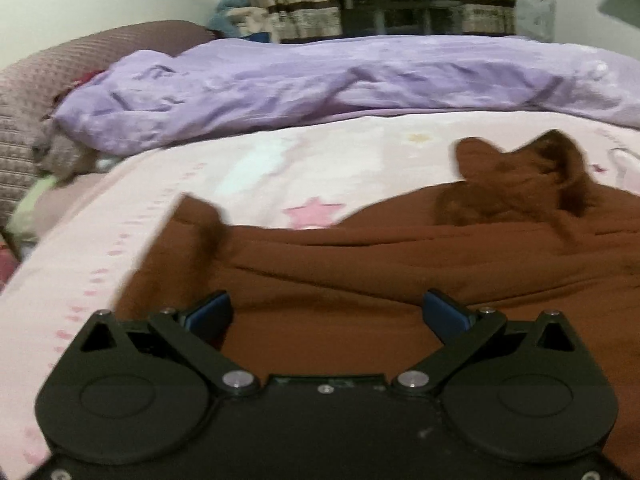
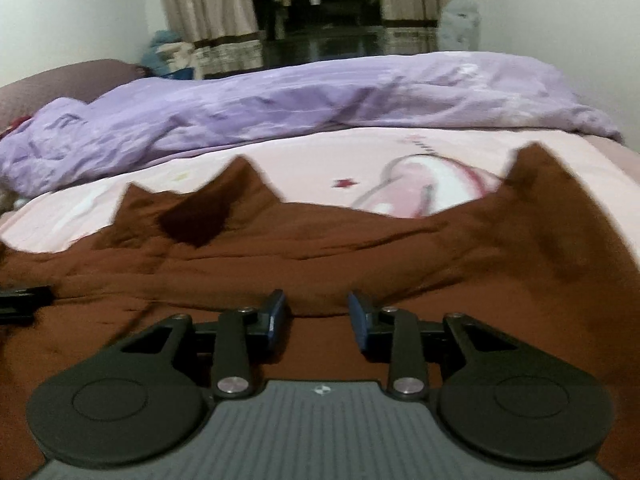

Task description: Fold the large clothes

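Now L gripper [image 1: 327,314] gapes wide & empty over brown garment [image 1: 360,264]; R gripper [image 2: 317,316] part-open, empty too.

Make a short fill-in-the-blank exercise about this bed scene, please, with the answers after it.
1. The garment spread on the bed is ____ in colour.
2. The crumpled quilt beyond it is ____.
3. The sheet is pink and printed with ____.
4. The left gripper has its jaws wide ____, with nothing clamped between them.

Answers: brown; purple; stars; open
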The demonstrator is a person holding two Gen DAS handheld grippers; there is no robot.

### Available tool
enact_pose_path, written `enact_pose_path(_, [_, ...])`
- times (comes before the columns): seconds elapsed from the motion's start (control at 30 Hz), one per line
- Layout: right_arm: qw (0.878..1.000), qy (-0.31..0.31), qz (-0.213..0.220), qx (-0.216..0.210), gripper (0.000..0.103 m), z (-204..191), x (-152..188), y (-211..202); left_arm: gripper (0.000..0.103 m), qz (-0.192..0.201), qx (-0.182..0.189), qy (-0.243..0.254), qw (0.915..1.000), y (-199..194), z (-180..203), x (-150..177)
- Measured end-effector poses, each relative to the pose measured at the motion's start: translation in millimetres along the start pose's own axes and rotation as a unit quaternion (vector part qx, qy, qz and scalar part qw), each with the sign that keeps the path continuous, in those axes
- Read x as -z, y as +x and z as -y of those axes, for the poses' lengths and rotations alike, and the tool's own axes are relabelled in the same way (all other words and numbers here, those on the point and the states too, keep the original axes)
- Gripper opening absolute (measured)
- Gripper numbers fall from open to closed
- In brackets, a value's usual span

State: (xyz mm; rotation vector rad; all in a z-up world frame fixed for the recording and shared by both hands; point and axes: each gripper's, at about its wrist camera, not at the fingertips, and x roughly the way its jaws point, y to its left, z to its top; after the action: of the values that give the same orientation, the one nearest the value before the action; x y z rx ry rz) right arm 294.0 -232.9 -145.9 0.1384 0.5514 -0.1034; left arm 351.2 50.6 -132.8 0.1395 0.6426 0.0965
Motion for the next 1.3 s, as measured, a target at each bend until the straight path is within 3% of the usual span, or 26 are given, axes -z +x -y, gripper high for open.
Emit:
enact_pose_path(0.17, [0.999,0.034,0.007,0.042,0.034,45,-5,-7,0.103,-0.004,-0.045,0.007,0.9989,6,-47,5])
enact_pose_path(0.23, [0.997,0.045,0.008,0.057,0.024,61,-7,-9,0.103,-0.022,-0.064,-0.013,0.9977,9,-73,8])
enact_pose_path(0.27, [0.996,0.038,0.005,0.076,0.016,66,-8,-8,0.103,-0.035,-0.056,-0.023,0.9976,10,-87,9])
enact_pose_path(0.3, [0.995,0.028,0.002,0.097,0.015,69,-9,-6,0.103,-0.041,-0.048,-0.027,0.9976,12,-97,11])
enact_pose_path(0.33, [0.993,0.027,0.001,0.117,0.017,72,-10,-4,0.103,-0.045,-0.035,-0.035,0.9978,12,-106,13])
enact_pose_path(0.4, [0.993,0.054,0.002,0.108,0.021,80,-10,-5,0.103,-0.039,-0.017,-0.044,0.9981,8,-113,16])
enact_pose_path(0.53, [0.992,0.035,0.038,0.119,0.031,59,-15,-30,0.103,-0.02,-0.047,-0.032,0.9982,-15,-97,15])
enact_pose_path(0.6, [0.994,0.03,0.064,0.086,0.033,41,-16,-51,0.103,0.004,-0.027,-0.037,0.999,-40,-84,12])
enact_pose_path(0.7, [0.996,0.014,0.088,0.026,0.04,1,-13,-77,0.103,0.036,0.051,-0.042,0.9972,-75,-58,5])
enact_pose_path(0.77, [0.997,0.008,0.071,-0.039,0.04,-26,-8,-83,0.103,0.033,0.085,-0.031,0.9954,-86,-34,3])
enact_pose_path(0.87, [0.994,0.008,0.028,-0.107,0.04,-59,4,-78,0.103,0.002,0.1,-0.019,0.9948,-79,-3,7])
enact_pose_path(0.97, [0.994,-0.003,0.004,-0.105,0.04,-78,18,-67,0.103,-0.052,0.107,-0.018,0.9927,-61,18,18])
enact_pose_path(1.2, [0.994,0.007,-0.028,-0.107,0.035,-58,21,-52,0.103,-0.049,0.087,0.006,0.995,-58,21,25])
enact_pose_path(1.3, [0.999,-0.003,-0.02,-0.046,0.031,-44,25,-62,0.103,-0.051,0.074,-0.001,0.996,-54,2,24])
